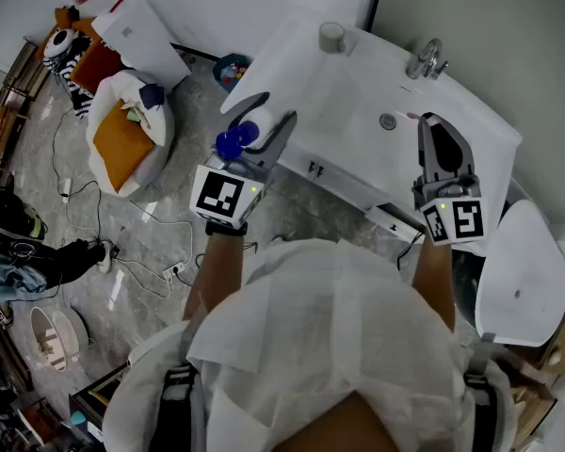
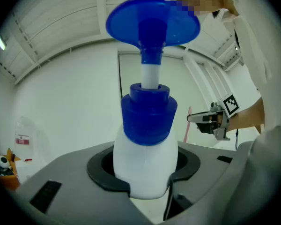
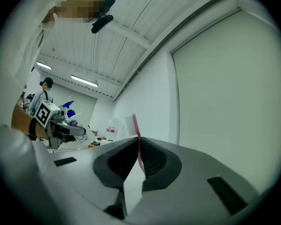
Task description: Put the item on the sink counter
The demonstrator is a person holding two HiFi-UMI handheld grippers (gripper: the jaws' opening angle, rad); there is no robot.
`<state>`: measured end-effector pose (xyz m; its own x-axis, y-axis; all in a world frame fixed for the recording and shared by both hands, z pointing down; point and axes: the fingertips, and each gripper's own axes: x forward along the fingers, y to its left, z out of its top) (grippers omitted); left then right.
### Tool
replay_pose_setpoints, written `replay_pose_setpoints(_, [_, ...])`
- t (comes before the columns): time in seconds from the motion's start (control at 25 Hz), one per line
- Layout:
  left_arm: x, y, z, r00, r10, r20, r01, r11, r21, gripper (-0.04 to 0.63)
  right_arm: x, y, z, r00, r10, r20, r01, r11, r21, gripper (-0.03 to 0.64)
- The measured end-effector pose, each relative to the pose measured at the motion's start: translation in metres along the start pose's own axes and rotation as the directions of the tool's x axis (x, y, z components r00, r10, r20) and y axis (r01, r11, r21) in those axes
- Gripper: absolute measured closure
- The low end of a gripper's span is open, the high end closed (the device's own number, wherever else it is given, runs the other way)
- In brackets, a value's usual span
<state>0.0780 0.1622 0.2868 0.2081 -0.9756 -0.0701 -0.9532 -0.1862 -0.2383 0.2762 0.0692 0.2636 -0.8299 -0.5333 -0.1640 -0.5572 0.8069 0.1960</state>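
Note:
A white pump bottle (image 2: 145, 165) with a blue collar and pump head (image 1: 234, 143) stands upright between the jaws of my left gripper (image 1: 266, 122), which is shut on its body (image 2: 145, 179). It hangs just off the left front edge of the white sink counter (image 1: 306, 97). My right gripper (image 1: 435, 130) hovers over the basin's right side, shut on a thin pink toothbrush (image 3: 137, 142) whose head (image 1: 411, 116) points toward the drain (image 1: 387, 121). The right gripper (image 2: 210, 121) also shows in the left gripper view, level with the bottle.
A small cup (image 1: 331, 37) and the faucet (image 1: 426, 60) stand at the back of the counter. A white toilet lid (image 1: 523, 271) is at right. On the floor at left lie a white basket with an orange cloth (image 1: 122, 139) and cables (image 1: 160, 266).

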Motion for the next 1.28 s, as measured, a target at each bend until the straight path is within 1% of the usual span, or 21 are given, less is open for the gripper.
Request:
replay_pose_setpoints(0.16, [-0.007,0.006,0.007,1.000,0.011,0.000,-0.011,1.000,-0.011,0.385,0.001,0.006,0.006,1.000,0.010,-0.002,-0.010,1.000,-0.006,0.595])
replay_pose_setpoints(0.28, [-0.007,0.005,0.009,1.000,0.015,-0.006,-0.015,0.999,-0.037,0.385,0.002,0.008,0.006,1.000,0.018,-0.002,-0.018,1.000,-0.011,0.595])
replay_pose_setpoints(0.48, [-0.008,0.000,0.012,1.000,0.000,-0.008,0.000,0.999,-0.033,0.387,0.000,0.008,0.008,1.000,0.022,-0.004,-0.022,1.000,-0.013,0.595])
replay_pose_setpoints(0.76, [-0.011,-0.004,0.010,1.000,0.009,-0.014,-0.009,0.999,-0.038,0.387,-0.005,0.011,0.005,1.000,0.027,-0.013,-0.027,0.999,-0.018,0.595])
replay_pose_setpoints(1.12, [-0.019,-0.013,0.009,0.999,0.014,-0.033,-0.015,0.999,-0.036,0.387,-0.016,0.015,0.006,0.999,0.045,-0.003,-0.045,0.999,0.029,0.595])
replay_pose_setpoints(1.28, [-0.022,-0.017,0.004,0.998,0.020,-0.057,-0.022,0.999,-0.041,0.385,-0.020,0.018,0.005,0.998,0.063,0.005,-0.064,0.997,0.042,0.595])
